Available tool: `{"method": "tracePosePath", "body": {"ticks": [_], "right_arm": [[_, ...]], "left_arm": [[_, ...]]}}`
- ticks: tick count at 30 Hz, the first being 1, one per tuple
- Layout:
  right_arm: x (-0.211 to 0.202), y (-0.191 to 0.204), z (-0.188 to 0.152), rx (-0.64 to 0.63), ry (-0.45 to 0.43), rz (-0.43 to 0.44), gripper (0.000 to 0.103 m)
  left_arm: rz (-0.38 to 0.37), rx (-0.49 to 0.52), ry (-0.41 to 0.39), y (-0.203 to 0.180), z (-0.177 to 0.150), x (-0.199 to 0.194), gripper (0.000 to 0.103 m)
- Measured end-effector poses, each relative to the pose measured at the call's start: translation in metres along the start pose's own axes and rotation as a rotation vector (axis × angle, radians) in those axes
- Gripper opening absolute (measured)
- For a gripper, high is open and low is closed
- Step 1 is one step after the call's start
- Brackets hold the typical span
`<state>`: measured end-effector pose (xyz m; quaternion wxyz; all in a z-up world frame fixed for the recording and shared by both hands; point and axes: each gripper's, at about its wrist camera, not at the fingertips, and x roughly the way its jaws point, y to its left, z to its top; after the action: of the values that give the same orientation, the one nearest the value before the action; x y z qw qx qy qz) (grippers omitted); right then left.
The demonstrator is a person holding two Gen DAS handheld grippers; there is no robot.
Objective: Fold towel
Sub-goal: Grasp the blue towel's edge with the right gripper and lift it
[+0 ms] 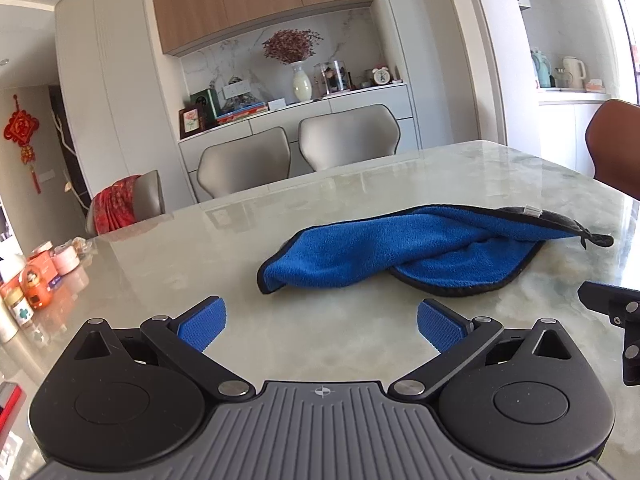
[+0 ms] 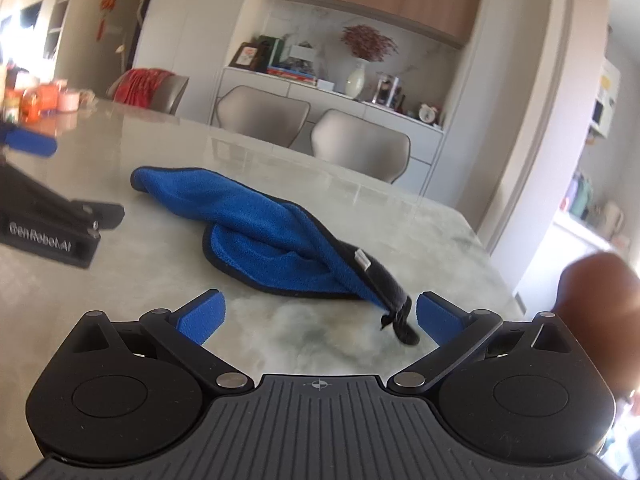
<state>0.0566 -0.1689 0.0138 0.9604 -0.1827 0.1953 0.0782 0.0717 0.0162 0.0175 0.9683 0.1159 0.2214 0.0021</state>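
Observation:
A blue towel (image 1: 404, 252) with black edging lies crumpled and twisted on the marble table (image 1: 200, 264). My left gripper (image 1: 321, 326) is open and empty, a short way in front of the towel's near left end. In the right wrist view the towel (image 2: 256, 232) runs from far left to near right. Its dark corner with a black hanging loop (image 2: 398, 320) lies just inside my right finger pad (image 2: 438, 318). My right gripper (image 2: 318, 318) is open and holds nothing. Part of the left gripper (image 2: 44, 224) shows at the left.
Jars and small containers (image 1: 36, 280) stand at the table's left end. Grey chairs (image 1: 296, 152) line the far side. A brown chair (image 1: 616, 148) is at the right. Part of the right gripper (image 1: 616, 312) shows at the right edge.

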Motion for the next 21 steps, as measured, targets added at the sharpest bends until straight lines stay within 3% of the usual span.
{"method": "tracePosePath", "body": {"ticks": [7, 10, 12, 19, 21], "right_arm": [[0.023, 0.009, -0.001, -0.202, -0.057, 0.074, 0.098], [0.035, 0.013, 0.003, -0.238, -0.028, 0.141, 0.082], [0.045, 0.016, 0.008, -0.241, 0.004, 0.202, 0.066], [0.069, 0.035, 0.02, -0.333, 0.014, 0.28, 0.054], [0.075, 0.044, 0.023, -0.37, 0.021, 0.316, 0.044]], "left_arm": [[-0.031, 0.012, 0.028, 0.009, 0.004, 0.028, 0.103], [-0.034, 0.017, 0.037, 0.012, 0.001, 0.037, 0.103], [-0.034, 0.021, 0.043, 0.014, 0.0, 0.041, 0.103], [-0.031, 0.031, 0.049, 0.028, -0.007, 0.049, 0.103], [-0.03, 0.028, 0.052, 0.032, -0.007, 0.051, 0.103]]}}
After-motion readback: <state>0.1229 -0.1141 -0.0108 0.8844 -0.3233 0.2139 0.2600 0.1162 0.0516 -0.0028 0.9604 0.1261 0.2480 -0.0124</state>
